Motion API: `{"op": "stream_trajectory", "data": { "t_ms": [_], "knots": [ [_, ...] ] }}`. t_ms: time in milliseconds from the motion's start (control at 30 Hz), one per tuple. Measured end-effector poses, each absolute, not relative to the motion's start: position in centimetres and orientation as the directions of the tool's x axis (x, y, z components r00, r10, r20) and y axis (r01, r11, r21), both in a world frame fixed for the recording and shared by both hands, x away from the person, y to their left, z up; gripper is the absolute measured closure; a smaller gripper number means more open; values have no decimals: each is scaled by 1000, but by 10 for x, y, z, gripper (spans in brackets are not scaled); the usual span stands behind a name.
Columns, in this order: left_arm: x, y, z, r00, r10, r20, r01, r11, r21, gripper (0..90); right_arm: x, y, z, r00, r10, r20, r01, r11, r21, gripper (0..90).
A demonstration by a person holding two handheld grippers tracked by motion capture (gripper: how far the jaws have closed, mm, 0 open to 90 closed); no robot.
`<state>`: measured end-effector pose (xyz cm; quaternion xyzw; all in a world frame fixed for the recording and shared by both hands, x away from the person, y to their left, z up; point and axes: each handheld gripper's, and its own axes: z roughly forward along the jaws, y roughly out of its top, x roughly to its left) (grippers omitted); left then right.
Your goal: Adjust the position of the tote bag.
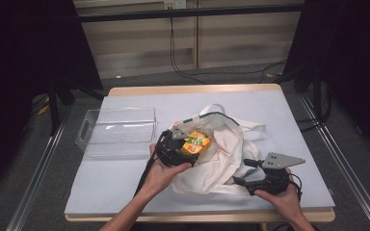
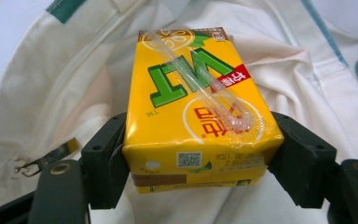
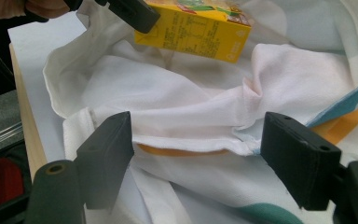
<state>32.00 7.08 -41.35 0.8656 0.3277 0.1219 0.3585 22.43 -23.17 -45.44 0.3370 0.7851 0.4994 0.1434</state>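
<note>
The left tongs [image 1: 185, 144] clamp the yellow juice carton [image 1: 197, 142] crosswise above the white cloth bag [image 1: 226, 159], the clear plastic bin [image 1: 118, 130] lying left; the right tongs [image 1: 250, 173] stand apart at the bag's near edge.

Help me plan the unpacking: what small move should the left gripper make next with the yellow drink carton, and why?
Probably carry it left toward the clear bin. The left gripper already clamps the drink carton by its sides above the white cloth bag, and the bin beside the bag looks open-topped.
</note>
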Motion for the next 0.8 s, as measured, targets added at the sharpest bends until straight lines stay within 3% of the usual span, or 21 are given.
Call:
{"op": "stream_trajectory", "data": {
  "t_ms": [100,200,367,467,800],
  "knots": [
    [322,73,-411,764,643,-57,498,-532,685,279,224,-232,-454,-732,672,112,386,274,881,251],
    [320,76,-408,769,639,-32,486,-552,678,279,224,-232,-454,-731,673,111,387,275,880,251],
    [320,76,-415,785,609,-116,529,-560,638,278,224,-231,-454,-732,673,111,388,277,879,252],
    [320,75,-419,790,606,-96,526,-588,615,278,225,-230,-454,-736,668,108,385,282,879,252],
    [320,78,-429,780,614,-120,530,-547,648,256,224,-231,-454,-734,670,112,388,278,879,252]
  ]
}}
